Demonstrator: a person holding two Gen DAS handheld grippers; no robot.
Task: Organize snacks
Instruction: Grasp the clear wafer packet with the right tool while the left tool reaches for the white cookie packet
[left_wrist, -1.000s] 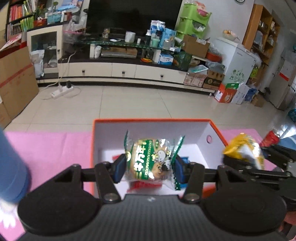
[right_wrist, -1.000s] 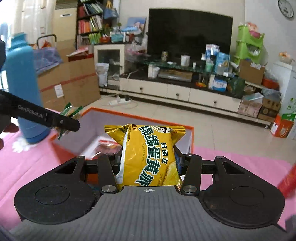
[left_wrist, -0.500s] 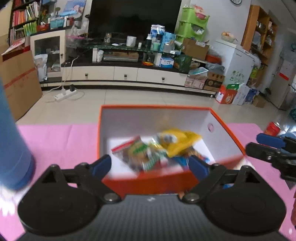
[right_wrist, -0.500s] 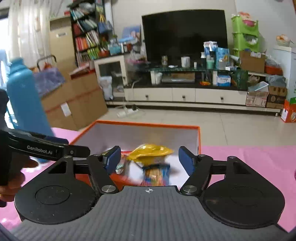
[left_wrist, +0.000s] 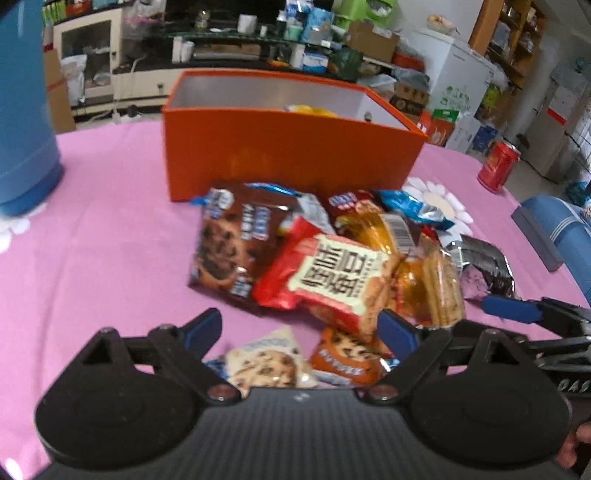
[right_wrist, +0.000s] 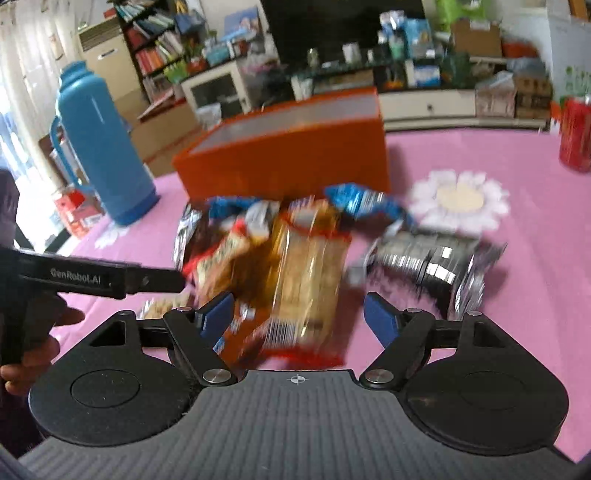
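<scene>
Partly done: a yellow packet (left_wrist: 310, 109) just visible inside the open orange rectangular box (left_wrist: 288, 147) at the back of the pink-covered surface (left_wrist: 103, 251), with most of the job left. Still waiting in a loose heap just in front of the box: a dark chocolate-chip cookie pack (left_wrist: 225, 243), a red wrapper with a cream label (left_wrist: 328, 277), a clear amber cracker pack (right_wrist: 306, 269), a crinkled silver foil pouch (right_wrist: 428, 262), perhaps more, blurred. Left gripper (left_wrist: 299, 328) spread wide and empty over a pale cookie packet (left_wrist: 266, 362). Right gripper (right_wrist: 299, 314) with jaws just opened further, hovering over the cracker pack, pads clear of it, gripping nothing.
</scene>
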